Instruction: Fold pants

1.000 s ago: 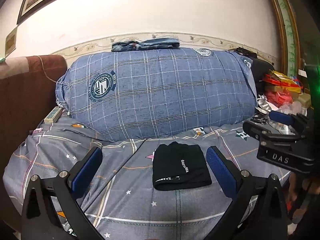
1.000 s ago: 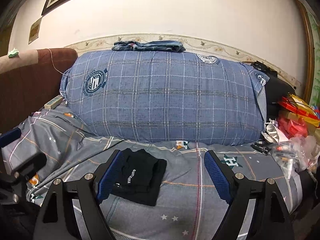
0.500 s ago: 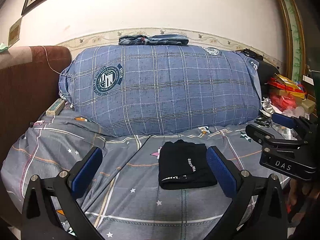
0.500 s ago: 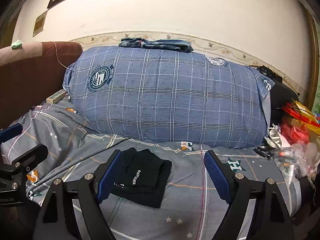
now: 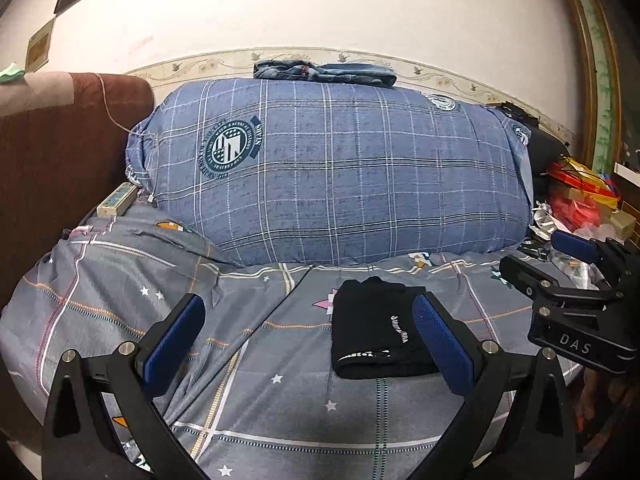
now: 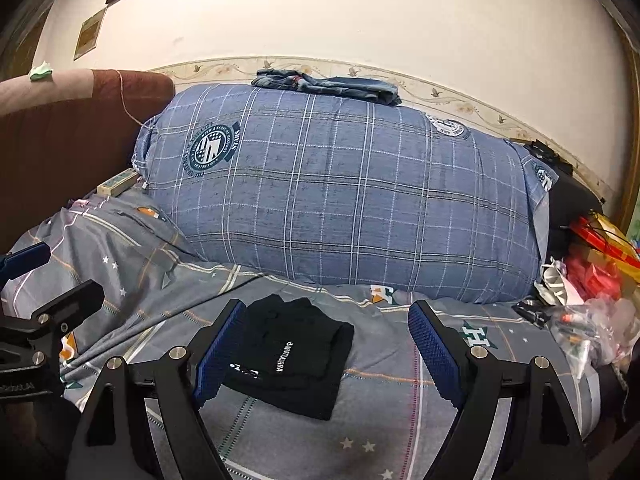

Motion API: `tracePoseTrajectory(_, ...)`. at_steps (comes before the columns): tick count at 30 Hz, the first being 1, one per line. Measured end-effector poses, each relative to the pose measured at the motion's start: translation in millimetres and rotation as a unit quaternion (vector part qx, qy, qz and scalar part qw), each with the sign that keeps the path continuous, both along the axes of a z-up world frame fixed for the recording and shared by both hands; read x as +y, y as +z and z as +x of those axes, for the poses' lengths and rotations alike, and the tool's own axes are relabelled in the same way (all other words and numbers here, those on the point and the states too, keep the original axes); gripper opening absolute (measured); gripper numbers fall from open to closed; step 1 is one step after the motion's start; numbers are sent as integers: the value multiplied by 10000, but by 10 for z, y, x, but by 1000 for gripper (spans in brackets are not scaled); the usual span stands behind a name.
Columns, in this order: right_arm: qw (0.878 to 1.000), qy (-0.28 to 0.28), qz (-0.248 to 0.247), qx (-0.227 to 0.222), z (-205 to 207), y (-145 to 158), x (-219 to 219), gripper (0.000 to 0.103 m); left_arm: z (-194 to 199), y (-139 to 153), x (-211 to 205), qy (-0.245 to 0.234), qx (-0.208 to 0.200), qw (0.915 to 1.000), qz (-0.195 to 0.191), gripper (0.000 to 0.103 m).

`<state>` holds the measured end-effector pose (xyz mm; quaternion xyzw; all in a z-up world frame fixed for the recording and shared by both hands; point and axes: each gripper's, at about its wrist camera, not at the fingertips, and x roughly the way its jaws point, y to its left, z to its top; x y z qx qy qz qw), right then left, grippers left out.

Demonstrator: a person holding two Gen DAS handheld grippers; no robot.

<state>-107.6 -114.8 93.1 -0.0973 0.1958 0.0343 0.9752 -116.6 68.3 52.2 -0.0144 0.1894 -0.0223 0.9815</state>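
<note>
Black pants (image 5: 378, 334) (image 6: 294, 354) lie folded into a small flat packet with white lettering on the grey star-patterned bedsheet (image 5: 260, 408) (image 6: 380, 412). My left gripper (image 5: 310, 344) hangs open above the sheet; its right pad overlaps the packet's right edge in the picture, and nothing sits between the pads. My right gripper (image 6: 328, 346) is open too, held back from the packet, whose left edge is hidden behind the left pad. Each gripper shows in the other's view: the right gripper (image 5: 576, 280) at the right edge, the left gripper (image 6: 44, 304) at the left edge.
A big blue checked pillow (image 5: 340, 176) (image 6: 352, 200) lies across the bed behind the packet, with folded jeans (image 5: 324, 74) (image 6: 328, 86) on top. A brown headboard (image 5: 60, 160) stands at the left. Bags and red clutter (image 5: 580, 200) (image 6: 592, 280) pile up at the right.
Both grippers have drifted sideways, so the scene shifted right in both views. The folded pants lie as before. Both jaws stay equally wide.
</note>
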Motion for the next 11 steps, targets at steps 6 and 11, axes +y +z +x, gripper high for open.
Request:
tracePoseTrajectory(6,9999,116,-32,114,93,-97,78,84,-32,-7,18,-99,-331,9994,-15,103)
tracePoseTrajectory(11,9995,112,-11,287,236,-235,77,84,-6,-22,-46,-172,-503,9986,20,103)
